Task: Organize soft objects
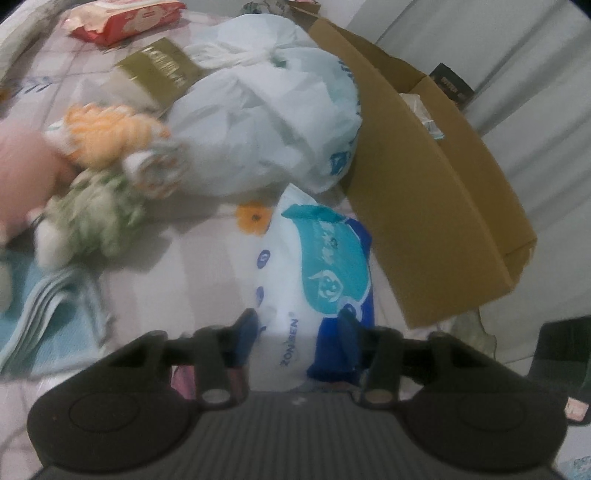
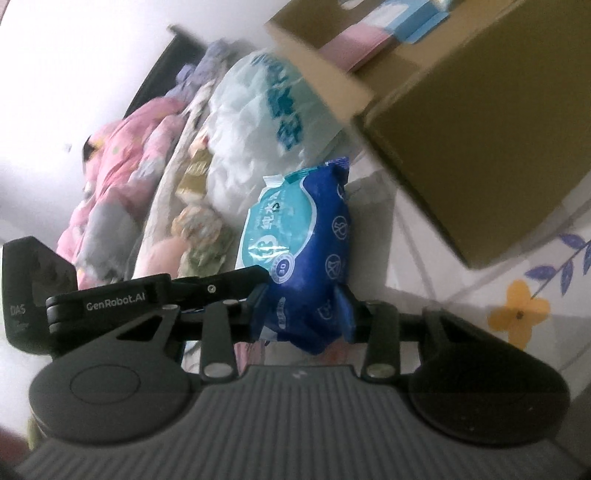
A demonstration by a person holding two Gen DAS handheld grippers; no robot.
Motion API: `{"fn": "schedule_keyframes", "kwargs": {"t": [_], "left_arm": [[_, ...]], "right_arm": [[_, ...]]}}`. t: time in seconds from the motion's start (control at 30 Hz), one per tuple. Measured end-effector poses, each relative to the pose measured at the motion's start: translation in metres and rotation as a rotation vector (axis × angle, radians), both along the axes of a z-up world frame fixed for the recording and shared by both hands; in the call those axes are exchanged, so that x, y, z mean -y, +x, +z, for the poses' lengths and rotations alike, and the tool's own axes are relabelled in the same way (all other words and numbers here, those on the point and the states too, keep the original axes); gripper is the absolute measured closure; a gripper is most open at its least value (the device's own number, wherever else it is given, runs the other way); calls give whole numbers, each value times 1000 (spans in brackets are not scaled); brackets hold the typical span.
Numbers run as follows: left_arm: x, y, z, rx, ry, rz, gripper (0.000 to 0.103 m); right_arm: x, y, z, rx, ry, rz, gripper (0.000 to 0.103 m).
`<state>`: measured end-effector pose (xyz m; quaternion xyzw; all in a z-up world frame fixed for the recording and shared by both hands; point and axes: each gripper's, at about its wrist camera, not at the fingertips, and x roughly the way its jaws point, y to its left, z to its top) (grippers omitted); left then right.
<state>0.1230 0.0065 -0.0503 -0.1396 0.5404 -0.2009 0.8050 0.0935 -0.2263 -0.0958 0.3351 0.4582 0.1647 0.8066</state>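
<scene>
Bedsheets lie cluttered: our left claw (image 1: 297,330) and right claw (image 2: 303,304) both clench the wipes pack (image 1: 314,266), cardboard box (image 1: 436,206) just beyond; plush toys (image 1: 92,177) still await sorting.

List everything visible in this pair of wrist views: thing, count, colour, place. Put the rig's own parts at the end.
wipes pack: one, white, teal and blue, on the bed between both grippers' fingers
cardboard box: one, brown, open, right of the pack
plastic bag: one, white with blue print, knotted, behind the pack, against the box
plush toys: a blurred cluster, pink, orange, green-white, left of the bag; count unclear
olive packet: one, behind the toys
red packet: one, far end of the bed
bedsheet: one, pale with flower print
pink quilt: one, bunched, far left
left gripper: one, black, pads against the pack
right gripper: one, black, pads against the pack's blue end
</scene>
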Motion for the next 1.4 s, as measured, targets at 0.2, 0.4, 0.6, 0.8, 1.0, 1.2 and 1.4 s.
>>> {"fn": "schedule_keyframes", "kwargs": {"t": [0.2,0.4,0.6,0.8,1.0,1.2,1.4], "left_arm": [[-23,-27,4,-6,3,13,56],[-36,-33,13,50,0,37,52],[-23,-20,8,59,19,-25,44],[-11,-11,-2,57,51,-41,45],[-13,-12,-2,61,29,-36,57],[-19,-12,-3,60,10,-21,55],[-12,-12,-9,76,24,-68,43]], "right_arm": [[-19,-1,5,16,-12,130,65],[-21,-1,23,67,-63,146,62],[-14,5,26,67,-101,85,60],[-20,18,8,9,-84,73,60],[-16,23,-3,-39,-16,60,65],[-16,23,-1,-54,-10,39,66],[-10,24,-6,-78,13,-6,64]]}}
